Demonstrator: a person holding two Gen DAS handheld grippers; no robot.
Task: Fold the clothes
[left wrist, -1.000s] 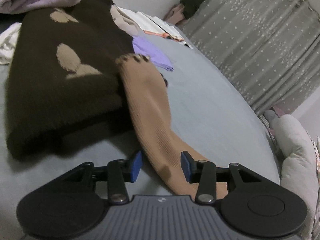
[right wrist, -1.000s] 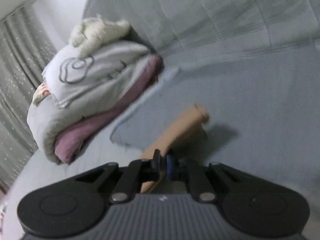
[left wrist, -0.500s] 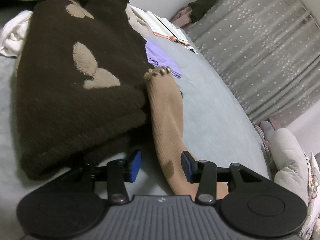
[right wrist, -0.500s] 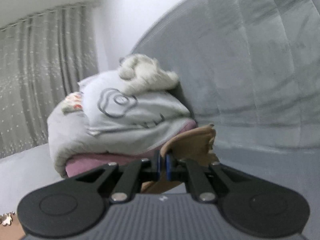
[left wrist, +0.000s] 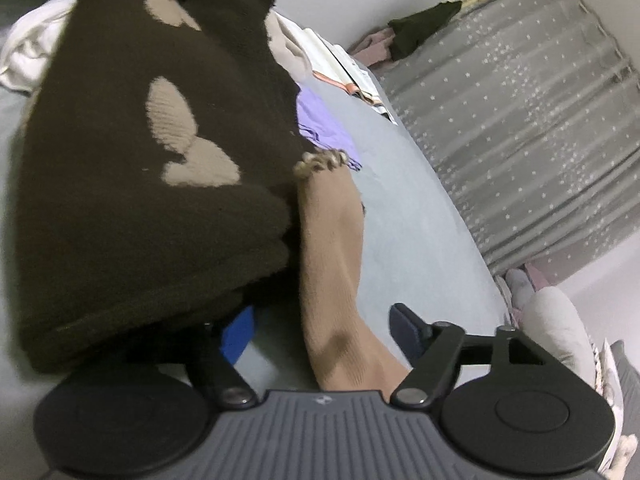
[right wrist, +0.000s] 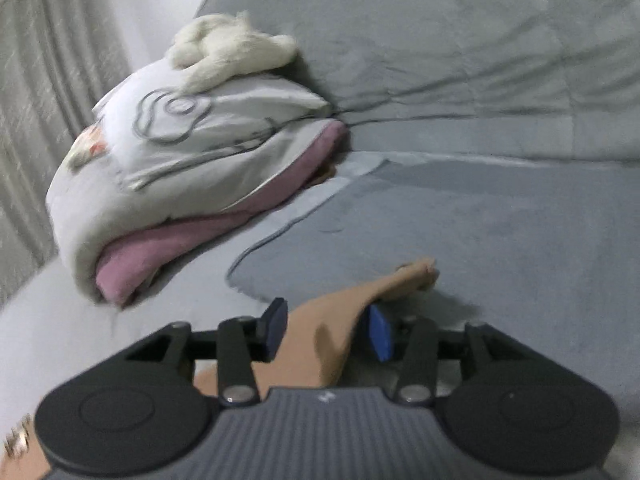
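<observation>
Grey bed, dotted curtain; both tongs wide, tan sleeve seemingly loose btwn.

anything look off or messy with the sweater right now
One tan sleeve sticks out from the folded brown sweater, stretched across the grey bed between the open left gripper and open right gripper.

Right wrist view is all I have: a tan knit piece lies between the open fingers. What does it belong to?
Observer: It is a tan sleeve that runs up to a folded dark brown sweater with tan patches.
Operator: Is the other gripper holding it?
Observer: No. The left gripper is open, with the sleeve lying between its fingers.
Operator: Anything beside the sweater?
Observer: A purple garment lies just beyond it.
</observation>
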